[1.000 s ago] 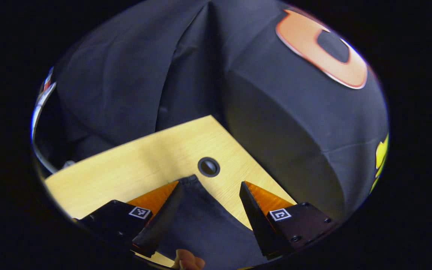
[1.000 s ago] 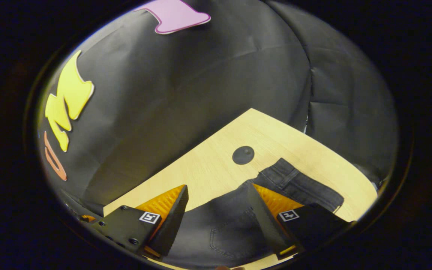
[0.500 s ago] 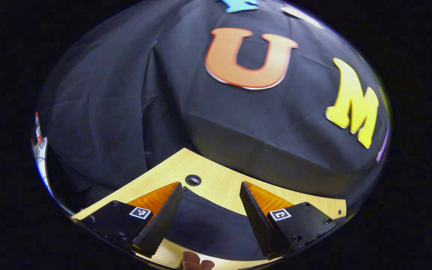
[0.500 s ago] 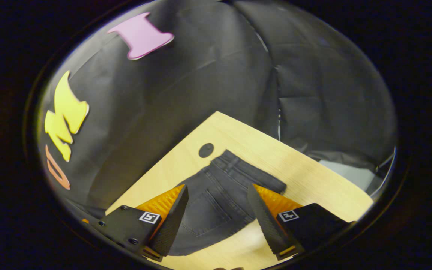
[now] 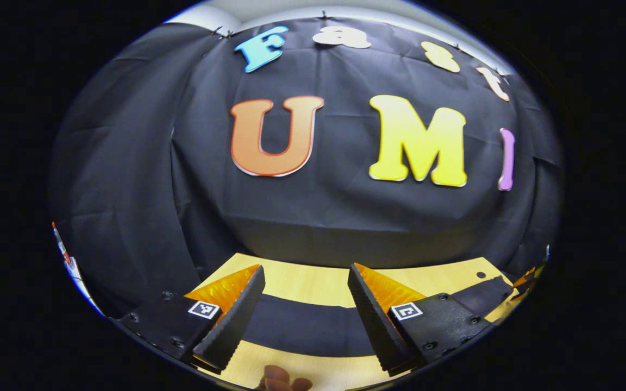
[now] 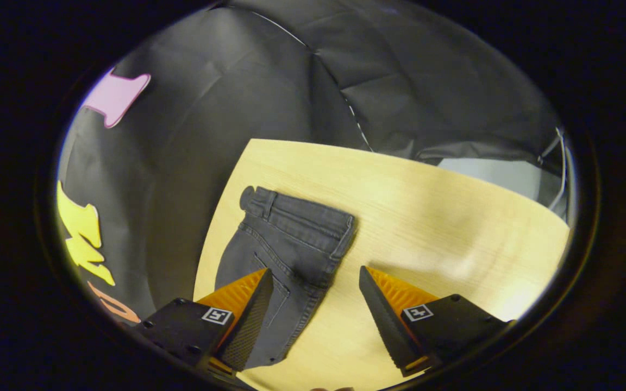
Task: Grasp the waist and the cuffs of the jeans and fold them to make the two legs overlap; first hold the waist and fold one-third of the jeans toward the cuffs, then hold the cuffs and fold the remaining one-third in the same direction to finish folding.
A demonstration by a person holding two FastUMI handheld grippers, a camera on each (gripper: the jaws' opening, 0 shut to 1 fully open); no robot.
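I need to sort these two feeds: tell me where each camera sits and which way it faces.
Left gripper view: rides the left claw, low over the table, facing the booth wall; open fingers, a fingertip below, jeans between.
Right gripper view: rides the right claw, tilted down at the jeans' waist; open fingers.
Shared: jeans, table.

Left gripper view looks low and level across the table toward the wall; right gripper view sits above the table, angled down – both share the jeans on it
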